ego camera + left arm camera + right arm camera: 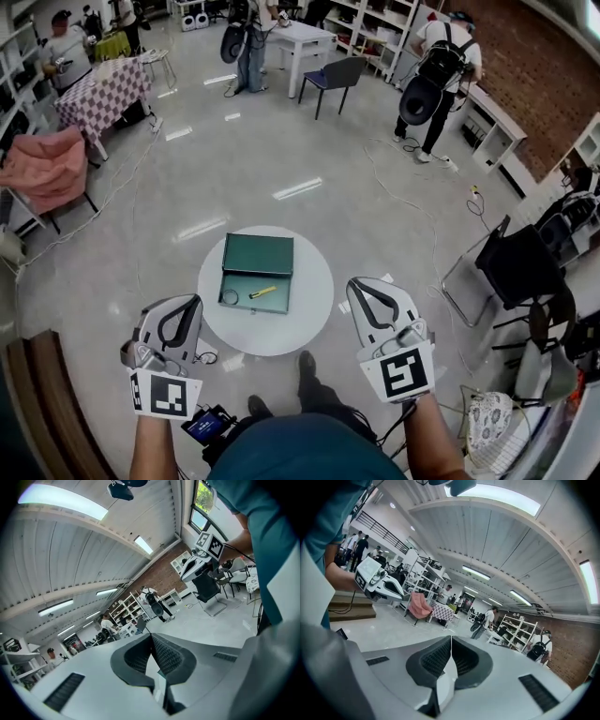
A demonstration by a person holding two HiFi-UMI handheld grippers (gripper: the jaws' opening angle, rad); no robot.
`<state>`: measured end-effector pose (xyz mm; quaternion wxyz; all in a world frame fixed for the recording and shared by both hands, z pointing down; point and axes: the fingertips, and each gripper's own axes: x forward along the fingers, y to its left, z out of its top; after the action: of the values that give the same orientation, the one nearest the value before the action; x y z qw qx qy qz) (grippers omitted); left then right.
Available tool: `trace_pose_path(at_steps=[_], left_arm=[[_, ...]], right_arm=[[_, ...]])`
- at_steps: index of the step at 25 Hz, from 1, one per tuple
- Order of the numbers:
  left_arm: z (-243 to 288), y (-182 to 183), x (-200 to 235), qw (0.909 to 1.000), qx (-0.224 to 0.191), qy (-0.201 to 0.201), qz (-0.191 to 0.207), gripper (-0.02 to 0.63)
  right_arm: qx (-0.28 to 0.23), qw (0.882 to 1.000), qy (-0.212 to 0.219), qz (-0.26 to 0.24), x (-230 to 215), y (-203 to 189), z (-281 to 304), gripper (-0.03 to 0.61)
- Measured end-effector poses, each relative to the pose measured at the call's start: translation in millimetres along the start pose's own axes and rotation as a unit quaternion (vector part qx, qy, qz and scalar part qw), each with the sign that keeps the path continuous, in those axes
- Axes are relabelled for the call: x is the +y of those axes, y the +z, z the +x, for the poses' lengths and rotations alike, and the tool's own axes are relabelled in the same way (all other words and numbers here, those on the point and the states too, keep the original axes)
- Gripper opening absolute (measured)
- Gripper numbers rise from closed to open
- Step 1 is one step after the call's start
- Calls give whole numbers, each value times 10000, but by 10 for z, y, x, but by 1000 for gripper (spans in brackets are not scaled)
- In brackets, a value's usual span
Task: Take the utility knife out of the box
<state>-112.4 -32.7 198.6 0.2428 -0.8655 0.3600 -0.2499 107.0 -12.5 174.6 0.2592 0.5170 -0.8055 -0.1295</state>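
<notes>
Out in front of the person, the left gripper (193, 301) and the right gripper (355, 282) each have their jaws pressed together with nothing between them, flanking the near side of a round white table (309, 314). That table stands on a glossy grey floor (281, 150) (a brick wall (525, 66) at the right, white shelves, chairs and other people farther back). On it lies an open green box (268, 305), its lid (260, 254) tipped back, with the yellow utility knife (262, 292) and a small ring (230, 297) inside, apart from both grippers.
</notes>
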Motion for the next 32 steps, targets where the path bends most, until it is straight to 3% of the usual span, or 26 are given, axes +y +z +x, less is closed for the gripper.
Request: trace_pose_path(at_steps=[6, 18, 27, 32], left_arm=[[463, -144, 329, 9988, 315, 379, -36, 18], [1393, -249, 459, 9888, 1094, 970, -299, 18], [1786, -326, 543, 9793, 1576, 1218, -365, 18], [1904, -451, 647, 9784, 1685, 1128, -396, 18]], right_arm=[[-315, 9978, 582, -102, -276, 3, 835, 38], [-750, 9830, 1671, -107, -823, -415, 1991, 38], [-926, 9688, 2298, 39, -949, -648, 2575, 38], [-829, 9643, 2510, 150, -851, -683, 2819, 38]])
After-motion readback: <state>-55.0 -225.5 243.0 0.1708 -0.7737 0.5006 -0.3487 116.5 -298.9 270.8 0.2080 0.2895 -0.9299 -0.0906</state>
